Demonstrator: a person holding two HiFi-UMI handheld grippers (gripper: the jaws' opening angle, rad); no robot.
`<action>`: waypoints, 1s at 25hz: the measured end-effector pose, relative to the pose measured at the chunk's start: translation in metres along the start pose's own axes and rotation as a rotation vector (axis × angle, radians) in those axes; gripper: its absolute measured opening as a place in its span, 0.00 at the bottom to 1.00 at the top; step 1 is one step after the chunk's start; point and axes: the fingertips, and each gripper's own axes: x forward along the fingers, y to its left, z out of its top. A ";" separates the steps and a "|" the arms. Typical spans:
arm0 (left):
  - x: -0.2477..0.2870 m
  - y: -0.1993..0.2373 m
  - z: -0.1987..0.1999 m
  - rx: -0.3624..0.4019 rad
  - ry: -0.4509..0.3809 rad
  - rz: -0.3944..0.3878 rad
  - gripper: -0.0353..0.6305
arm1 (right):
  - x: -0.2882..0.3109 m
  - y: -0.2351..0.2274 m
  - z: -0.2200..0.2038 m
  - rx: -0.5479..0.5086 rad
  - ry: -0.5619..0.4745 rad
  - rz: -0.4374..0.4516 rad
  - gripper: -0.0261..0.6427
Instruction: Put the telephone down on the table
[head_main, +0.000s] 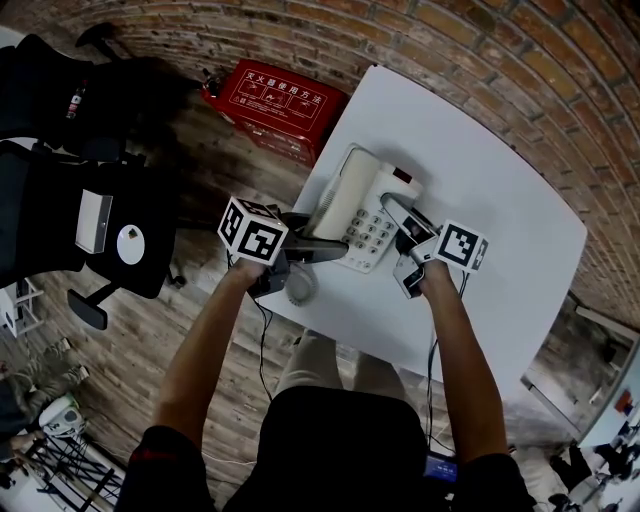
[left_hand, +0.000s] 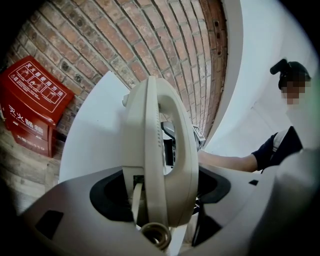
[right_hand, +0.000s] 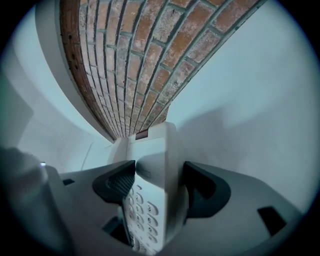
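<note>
left gripper (left_hand: 161, 187): clamped on the handset (head_main: 338, 196), near left table (head_main: 500, 170) edge
right gripper (right_hand: 159, 187): clamped on the telephone base (head_main: 372, 232), right side

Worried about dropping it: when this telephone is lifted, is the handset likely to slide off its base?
Probably loose: the handset only rests on the base, so tilting could tip it off, though the left gripper clamps it. Smooth plastic likely slips; the coiled cord would dangle.
</note>
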 end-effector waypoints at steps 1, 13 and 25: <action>0.000 0.001 0.000 -0.003 -0.002 -0.001 0.57 | 0.001 -0.001 0.000 0.001 0.000 -0.002 0.48; 0.002 0.007 0.001 -0.048 0.009 -0.005 0.58 | 0.005 -0.008 -0.001 0.027 0.056 -0.069 0.48; 0.003 0.005 0.004 -0.045 -0.004 0.004 0.58 | -0.002 -0.006 0.006 -0.097 0.079 -0.179 0.48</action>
